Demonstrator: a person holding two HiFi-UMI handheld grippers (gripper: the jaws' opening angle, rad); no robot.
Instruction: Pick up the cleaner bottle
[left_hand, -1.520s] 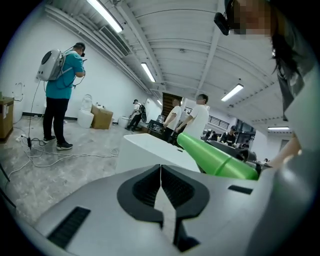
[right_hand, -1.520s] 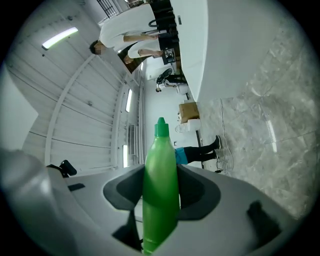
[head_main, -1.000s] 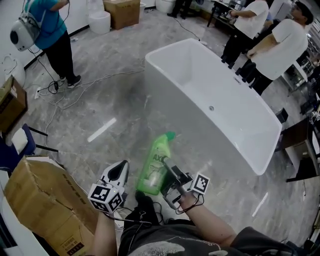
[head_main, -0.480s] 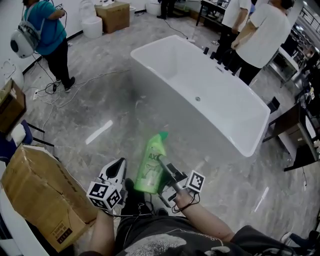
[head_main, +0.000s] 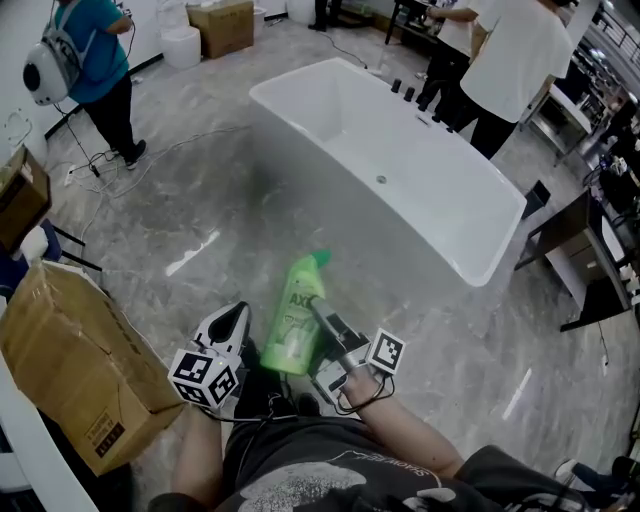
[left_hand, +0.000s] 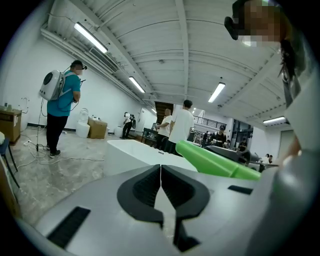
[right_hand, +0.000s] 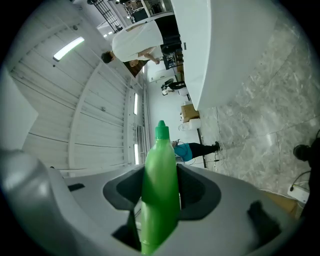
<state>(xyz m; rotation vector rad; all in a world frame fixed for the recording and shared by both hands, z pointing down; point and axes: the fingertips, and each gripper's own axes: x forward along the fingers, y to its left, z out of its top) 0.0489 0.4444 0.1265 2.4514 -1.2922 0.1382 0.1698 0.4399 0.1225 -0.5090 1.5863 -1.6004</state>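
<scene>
Right gripper (right_hand: 160, 195): we clamp the cleaner bottle (head_main: 293, 318), nozzle toward twelve o'clock.
Left gripper (left_hand: 160, 187): closed, empty.
Risk: we judge the smooth plastic may swivel between our pads.

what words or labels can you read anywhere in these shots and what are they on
"AX": white letters on the green cleaner bottle; the rest of its label is blurred.
Dark print low on the cardboard box: too small to read.
Nothing else legible.
</scene>
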